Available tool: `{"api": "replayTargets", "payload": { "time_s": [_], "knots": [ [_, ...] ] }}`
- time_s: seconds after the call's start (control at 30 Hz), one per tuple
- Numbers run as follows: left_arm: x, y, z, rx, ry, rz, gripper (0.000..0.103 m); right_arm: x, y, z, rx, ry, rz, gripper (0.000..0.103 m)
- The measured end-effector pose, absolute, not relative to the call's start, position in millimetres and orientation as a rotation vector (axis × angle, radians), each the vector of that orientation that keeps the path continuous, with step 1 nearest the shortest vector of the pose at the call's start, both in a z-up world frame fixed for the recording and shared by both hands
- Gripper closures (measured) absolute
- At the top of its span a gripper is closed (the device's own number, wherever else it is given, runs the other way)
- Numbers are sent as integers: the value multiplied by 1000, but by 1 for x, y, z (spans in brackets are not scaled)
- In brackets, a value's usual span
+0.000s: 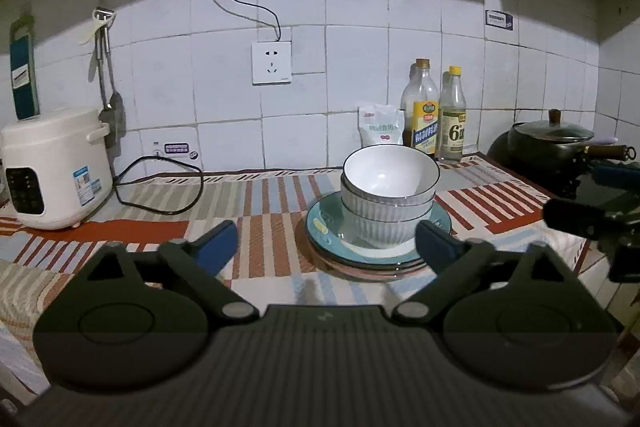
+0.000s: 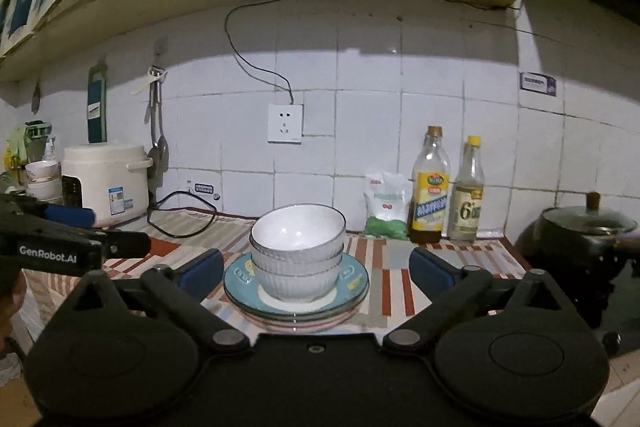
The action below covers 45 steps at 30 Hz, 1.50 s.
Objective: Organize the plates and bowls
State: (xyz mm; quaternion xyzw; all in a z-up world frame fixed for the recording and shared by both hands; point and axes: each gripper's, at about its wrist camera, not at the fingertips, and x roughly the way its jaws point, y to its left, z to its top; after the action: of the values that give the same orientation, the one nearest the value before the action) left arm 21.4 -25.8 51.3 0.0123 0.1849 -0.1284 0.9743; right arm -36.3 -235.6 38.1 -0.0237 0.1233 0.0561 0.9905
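in the left wrist view, the left gripper [image 1: 326, 241] has its jaws spread wide with nothing between them; its blue fingertips [image 1: 218, 241] stand apart over the striped cloth [image 1: 260, 203]. the stack of bowls [image 1: 388, 195] sits nested on a pile of plates [image 1: 372, 251], just ahead and a little right of centre, with the right-side fingertip close beside the plates' rim but not clearly touching. a rice cooker [image 1: 56, 167] stands well off to the left, two bottles [image 1: 436, 115] and a white bag [image 1: 380, 127] behind the stack by the tiled wall, a dark pot [image 1: 556, 143] at the right, and part of the other gripper pokes in at the right edge. in the right wrist view, the right gripper [image 2: 316, 271] is likewise wide and empty, and the bowls and plates sit squarely in the gap between its fingertips, a little beyond them, untouched. more bowls [image 2: 42, 179] can be seen far left beyond the rice cooker, and the left gripper shows at the left edge. judging by this, the stacking looks done: bowls on plates, one neat pile, both claws let go. the next move, if any, is probably to draw both grippers clear without nudging the rim, or to take the pile by the bottom plate from both sides if it has to go elsewhere; the tall bowls would tip easily.
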Motion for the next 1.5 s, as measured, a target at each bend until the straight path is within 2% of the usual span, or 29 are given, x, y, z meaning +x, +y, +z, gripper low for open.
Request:
{"api": "replayTargets", "payload": {
  "time_s": [0.13, 0.7, 1.13, 1.5],
  "knots": [
    [13, -25, 49, 19, 378, -250, 0, -47, -232, 38, -50, 254, 73, 0],
    [-9, -28, 28, 79, 380, -152, 0, -63, -211, 21, -67, 304, -231, 0],
    [-22, -26, 15, 57, 323, -85, 0, -70, -211, 7, -35, 298, -234, 0],
    [-22, -26, 15, 55, 345, -109, 0, -76, -216, 4, -12, 311, -235, 0]
  ]
}}
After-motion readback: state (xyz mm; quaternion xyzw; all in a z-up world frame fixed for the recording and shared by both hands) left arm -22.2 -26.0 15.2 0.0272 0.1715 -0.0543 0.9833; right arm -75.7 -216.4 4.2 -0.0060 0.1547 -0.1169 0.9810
